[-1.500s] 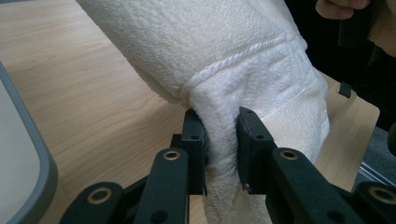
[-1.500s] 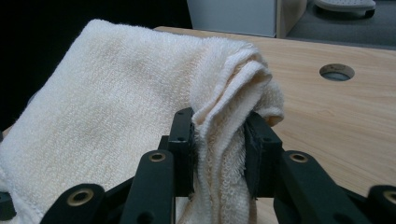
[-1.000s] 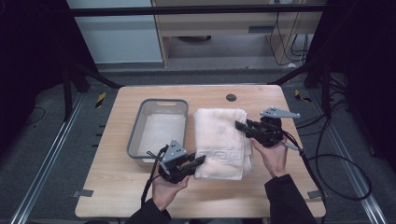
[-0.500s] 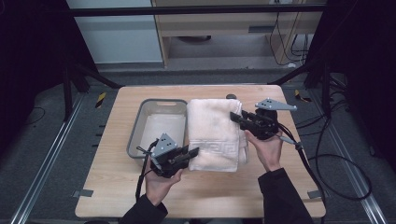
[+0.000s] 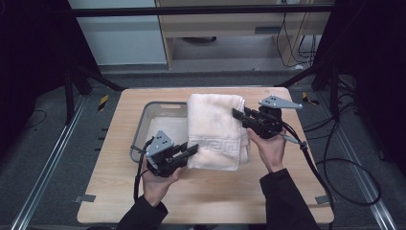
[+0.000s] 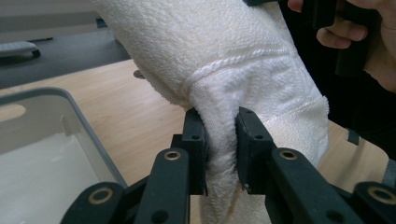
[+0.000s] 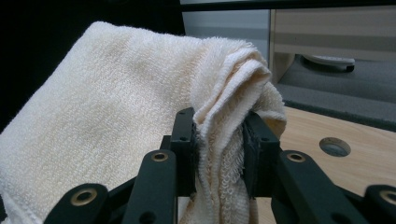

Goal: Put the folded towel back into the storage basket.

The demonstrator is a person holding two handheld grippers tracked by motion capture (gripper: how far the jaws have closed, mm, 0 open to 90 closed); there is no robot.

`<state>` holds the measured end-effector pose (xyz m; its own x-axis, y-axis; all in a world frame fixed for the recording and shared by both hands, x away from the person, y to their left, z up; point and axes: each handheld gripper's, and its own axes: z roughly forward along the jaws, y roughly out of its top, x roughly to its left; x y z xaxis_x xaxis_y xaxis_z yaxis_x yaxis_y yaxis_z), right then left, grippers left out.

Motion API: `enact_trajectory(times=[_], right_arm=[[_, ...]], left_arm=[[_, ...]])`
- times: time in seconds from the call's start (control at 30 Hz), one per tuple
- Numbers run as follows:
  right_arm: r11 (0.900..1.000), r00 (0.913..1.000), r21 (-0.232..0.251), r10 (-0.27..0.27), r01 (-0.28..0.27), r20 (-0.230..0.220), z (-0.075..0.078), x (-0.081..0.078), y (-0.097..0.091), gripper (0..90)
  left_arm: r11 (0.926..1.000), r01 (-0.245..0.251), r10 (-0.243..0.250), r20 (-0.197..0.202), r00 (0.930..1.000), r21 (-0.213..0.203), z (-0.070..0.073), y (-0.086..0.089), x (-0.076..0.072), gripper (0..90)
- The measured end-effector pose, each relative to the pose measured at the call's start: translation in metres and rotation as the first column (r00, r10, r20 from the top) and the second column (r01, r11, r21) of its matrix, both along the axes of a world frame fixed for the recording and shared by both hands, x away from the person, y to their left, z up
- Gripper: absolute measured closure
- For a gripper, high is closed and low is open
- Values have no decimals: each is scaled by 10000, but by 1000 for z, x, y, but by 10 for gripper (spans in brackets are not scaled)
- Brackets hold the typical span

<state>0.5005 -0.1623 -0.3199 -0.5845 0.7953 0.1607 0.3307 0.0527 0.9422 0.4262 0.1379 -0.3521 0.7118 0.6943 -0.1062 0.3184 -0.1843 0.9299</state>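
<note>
— Pale wood table (image 5: 206,201), rounded corners, dark floor and metal rails around it. What lies on it?

— A grey plastic tray (image 5: 143,129) with rounded walls, something white inside, perhaps a liner; it is hard to tell. Beside it and overlapping its right rim, a folded cream towel (image 5: 215,129), thick looped terry with a woven key-pattern band near the front edge.

— And the grippers?

— The left gripper (image 5: 189,151) has its black jaws pinched tight on the towel's near left corner, cloth bunched between the pads. The right gripper (image 5: 238,115) is clamped likewise on the far right corner, folds squeezed between its pads.
</note>
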Motion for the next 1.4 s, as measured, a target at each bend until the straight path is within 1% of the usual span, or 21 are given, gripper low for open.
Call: enact_trajectory(times=[0.03,0.1,0.33,0.5,0.7,0.73,0.9,0.97,1.0,1.03,1.07,1.1,1.13,1.23,1.27,1.33,1.37,1.4], right_arm=[[9999,10000,113,-6,6,66,2,0,1,696],[9999,9999,144,-26,24,118,3,1,4,696],[9999,9996,140,-36,32,286,7,3,13,696],[9998,9995,203,23,-29,308,8,5,21,696],[9998,9993,194,86,-93,358,11,7,28,696],[9997,9991,223,130,-139,392,13,7,32,696],[9996,9987,188,215,-224,470,17,8,40,696],[9995,9984,145,259,-267,504,20,9,47,696],[9995,9984,145,259,-267,504,20,9,47,696],[9994,9980,141,307,-315,544,23,10,52,696],[9994,9980,141,307,-315,544,23,10,52,696],[9992,9977,116,368,-375,570,25,11,58,696],[9992,9977,116,368,-375,570,25,11,58,696],[9988,9969,99,469,-476,636,28,13,69,696],[9988,9969,99,469,-476,636,28,13,69,696],[9987,9965,98,498,-506,673,28,14,74,696],[9985,9963,102,529,-537,684,29,15,79,696],[9985,9963,102,529,-537,684,29,15,79,696]], left_arm=[[10000,-42,43,69,10000,-51,3,2,0,750],[10000,-66,66,89,9999,-60,4,3,0,750],[9997,-239,241,178,9996,-95,7,12,2,750],[9994,-301,304,188,9994,-158,9,19,3,750],[9990,-423,428,292,9987,-164,11,28,2,750],[9987,-479,485,352,9982,-173,13,31,1,750],[9980,-586,595,397,9974,-218,16,39,0,750],[9977,-626,636,416,9971,-240,17,43,0,750],[9974,-668,679,410,9969,-271,18,45,-1,750],[9970,-707,720,419,9965,-321,19,50,-1,750],[9970,-707,720,419,9965,-321,19,50,-1,750],[9962,-794,809,417,9959,-368,21,56,-2,750],[9962,-794,809,417,9959,-368,21,56,-2,750],[9950,-911,927,412,9948,-407,23,63,-2,750],[9947,-944,960,414,9945,-401,23,66,-2,750],[9939,-1019,1037,423,9937,-421,24,70,-3,750],[9932,-1083,1101,421,9930,-423,24,75,-3,749],[9932,-1083,1101,421,9930,-423,24,75,-3,750]])
